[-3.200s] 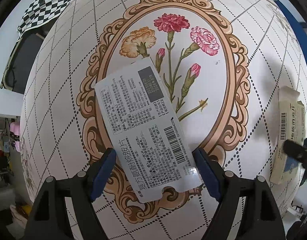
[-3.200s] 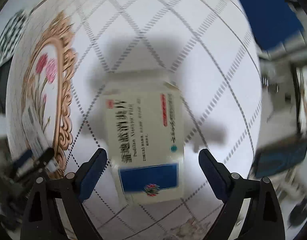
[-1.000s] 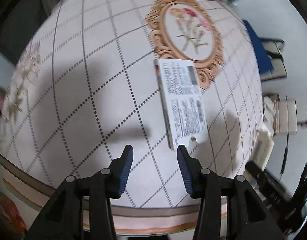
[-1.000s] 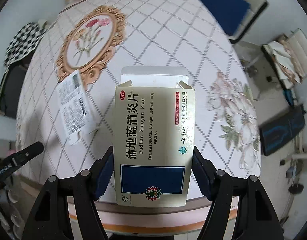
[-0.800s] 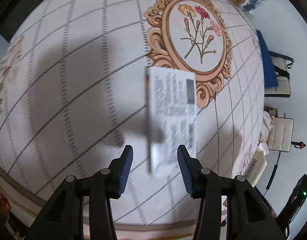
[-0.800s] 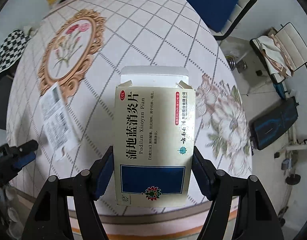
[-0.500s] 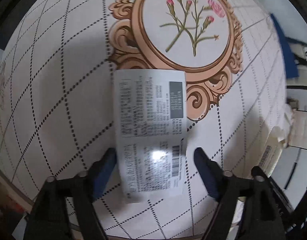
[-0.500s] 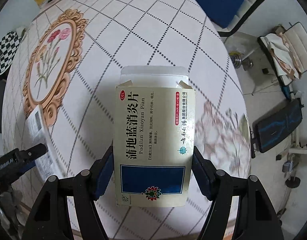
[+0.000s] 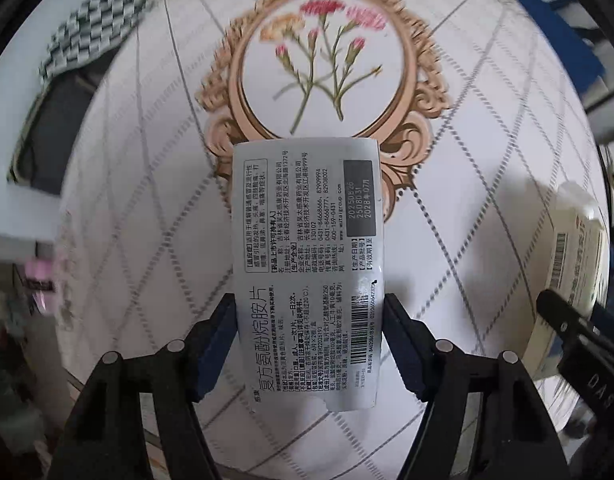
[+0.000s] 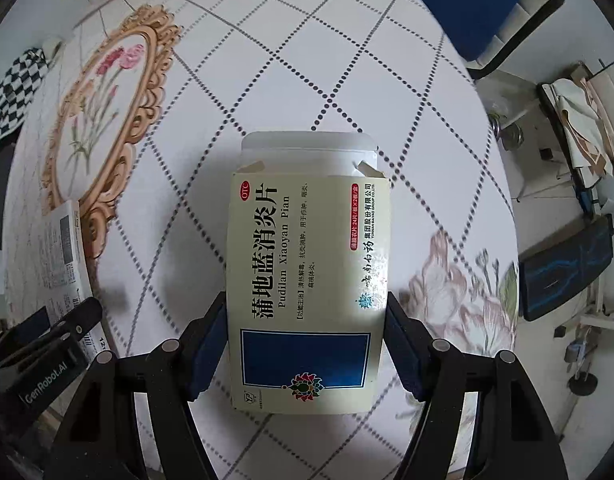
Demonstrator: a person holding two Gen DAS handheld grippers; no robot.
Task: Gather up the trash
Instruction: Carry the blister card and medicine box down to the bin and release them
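A flat grey pill pack [image 9: 307, 260] printed with black text lies on the round tablecloth [image 9: 487, 240], just below the flower medallion. My left gripper [image 9: 309, 336] points down over it. Its jaws are closing, and both blue pads meet the pack's long edges. The pack [image 10: 69, 248] and the left gripper [image 10: 47, 340] also show at the left edge of the right wrist view. My right gripper [image 10: 307, 340] is shut on a cream and blue medicine box [image 10: 307, 280] with a torn-open top flap, held above the table. That box [image 9: 575, 264] shows at the right in the left wrist view.
A black-and-white checkered cloth [image 9: 91, 28] hangs on a dark chair beyond the table. A blue-seated chair [image 10: 467, 4], a folding chair with fabric [image 10: 579, 120] and a dark bag [image 10: 563, 268] stand on the floor at the right. The table's rim runs close below both grippers.
My left gripper swung over the pill pack, opened wide around it, then closed in on its edges. My right gripper sank slightly towards the table with the box, then held still.
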